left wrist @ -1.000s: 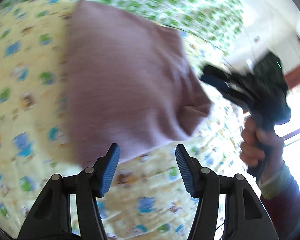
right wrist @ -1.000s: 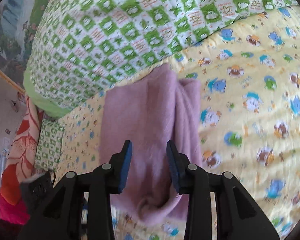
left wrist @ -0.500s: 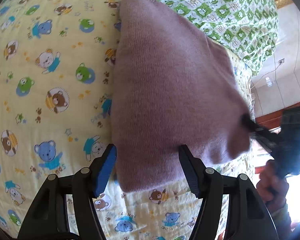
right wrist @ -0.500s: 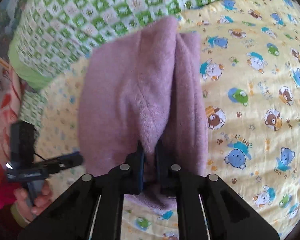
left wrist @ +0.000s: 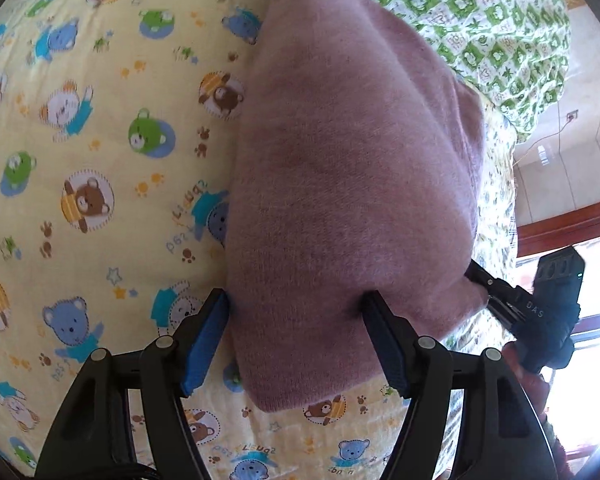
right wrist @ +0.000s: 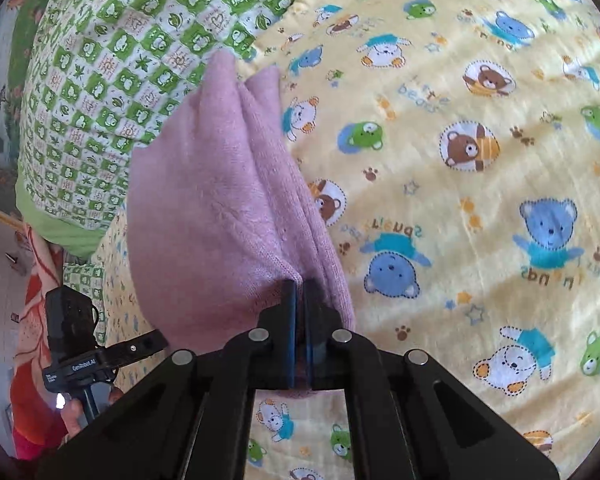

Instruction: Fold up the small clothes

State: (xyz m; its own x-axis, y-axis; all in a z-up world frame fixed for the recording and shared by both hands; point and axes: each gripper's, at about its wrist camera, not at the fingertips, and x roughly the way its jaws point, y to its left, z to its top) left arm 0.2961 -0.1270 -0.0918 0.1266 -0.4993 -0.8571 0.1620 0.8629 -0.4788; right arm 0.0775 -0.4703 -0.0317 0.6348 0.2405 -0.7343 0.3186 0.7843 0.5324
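One pink knit garment (right wrist: 204, 208) on bear-print quilt (right wrist: 480, 168).

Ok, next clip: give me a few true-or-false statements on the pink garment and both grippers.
1. The right gripper is shut on the pink garment. True.
2. The left gripper is clamped shut. False: its fingers are opening, the garment's edge between them.
3. The garment lies on a plain white sheet. False: it lies on a yellow bear-print sheet.
4. A green checked quilt lies beyond the garment. True.
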